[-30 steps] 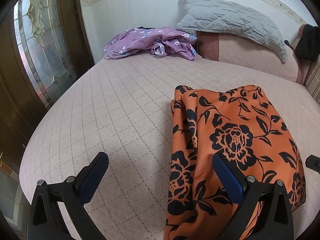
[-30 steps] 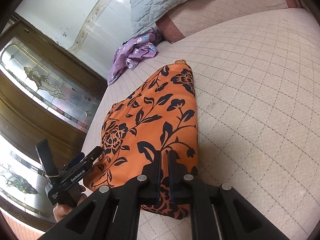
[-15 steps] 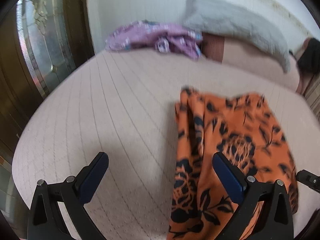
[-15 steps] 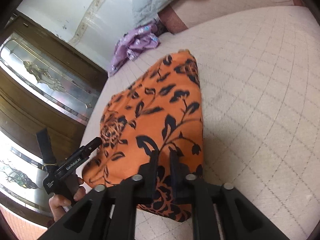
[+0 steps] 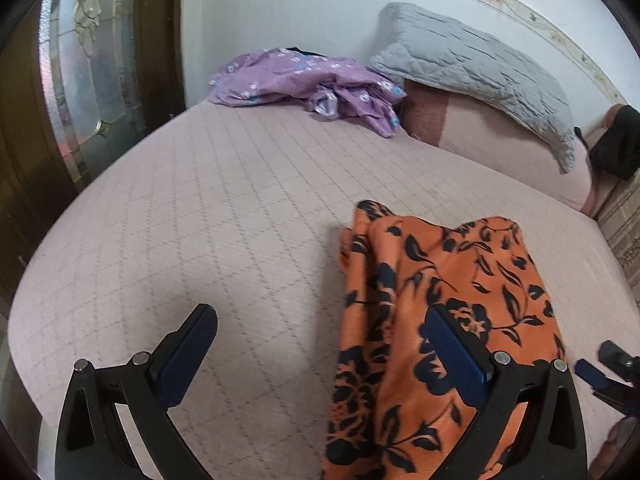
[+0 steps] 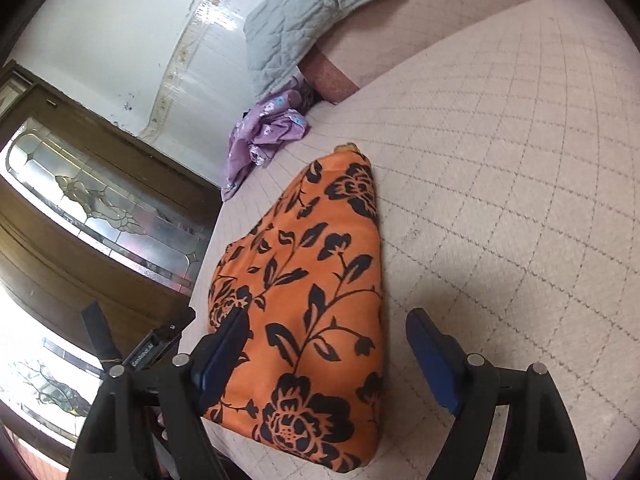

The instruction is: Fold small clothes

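Orange floral garment [image 6: 308,312] lies on the quilted bedspread [image 6: 500,184] near the bed's front edge, folded lengthwise into a narrow strip that tapers toward the far end. In the left wrist view the same garment [image 5: 436,320] shows a bunched, doubled edge along its left side and a rumpled far end, so the fold is not tidy.

Right gripper [image 6: 326,354] hovers over the near end of the strip with its fingers spread wide and nothing between them; whether the left pad touches the cloth cannot be told. Left gripper [image 5: 320,344] is likewise spread and empty, its right finger [image 5: 456,352] over the cloth and its left finger over bare bedspread.

Step in hand, as judged: the interval between folds, with the lengthwise fold laid and neither tool gripping. The crosswise fold appears not yet done.

Next move probably calls for each gripper to take one near corner of the strip, pinch all layers together, and carry the near end over toward the far end. Loose layers at the bunched edge may slip apart if only the top layer is caught.

Purple floral garment [image 5: 304,84] lies crumpled at the far side of the bed, beside the grey quilted pillow [image 5: 476,68], well apart from the work.
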A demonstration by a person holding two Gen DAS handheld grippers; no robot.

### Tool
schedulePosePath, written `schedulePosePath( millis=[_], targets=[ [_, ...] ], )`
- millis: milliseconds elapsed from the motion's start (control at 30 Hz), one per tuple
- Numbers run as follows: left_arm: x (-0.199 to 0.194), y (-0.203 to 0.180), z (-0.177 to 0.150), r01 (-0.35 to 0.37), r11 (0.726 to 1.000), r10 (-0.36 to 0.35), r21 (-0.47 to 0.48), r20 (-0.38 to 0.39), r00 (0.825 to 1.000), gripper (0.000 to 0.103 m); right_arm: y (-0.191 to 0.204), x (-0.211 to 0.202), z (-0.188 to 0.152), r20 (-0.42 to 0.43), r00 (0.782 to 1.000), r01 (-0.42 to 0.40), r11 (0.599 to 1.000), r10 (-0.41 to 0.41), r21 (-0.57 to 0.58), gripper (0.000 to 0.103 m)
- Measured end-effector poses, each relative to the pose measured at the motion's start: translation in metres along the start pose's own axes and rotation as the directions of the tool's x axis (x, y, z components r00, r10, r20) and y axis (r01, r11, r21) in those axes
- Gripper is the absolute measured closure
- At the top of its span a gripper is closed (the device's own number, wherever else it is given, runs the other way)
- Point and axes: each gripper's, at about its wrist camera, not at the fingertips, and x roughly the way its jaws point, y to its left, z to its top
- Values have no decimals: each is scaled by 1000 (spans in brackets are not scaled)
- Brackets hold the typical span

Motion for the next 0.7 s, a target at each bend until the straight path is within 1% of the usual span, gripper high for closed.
schedulePosePath(
  millis=[100, 167, 300, 700],
  targets=[
    [3, -6, 0, 17, 1000, -17, 3, -16, 1000, 0, -2, 6, 0, -5, 1000, -3, 1000, 3, 3, 19],
    [3, -11, 0, 25, 1000, -25, 13, -11, 1000, 0, -4, 9, 1, -4, 1000, -7, 1000, 7, 8, 19],
    [6, -20, 1, 17, 999, -17, 37, -10, 1000, 0, -4, 13, 3, -3, 1000, -8, 1000, 8, 11, 19],
    [13, -23, 0, 40, 999, -38, 32, -34, 999, 0, -7, 25, 6, -13, 1000, -25, 999, 26, 28, 19]
  ],
)
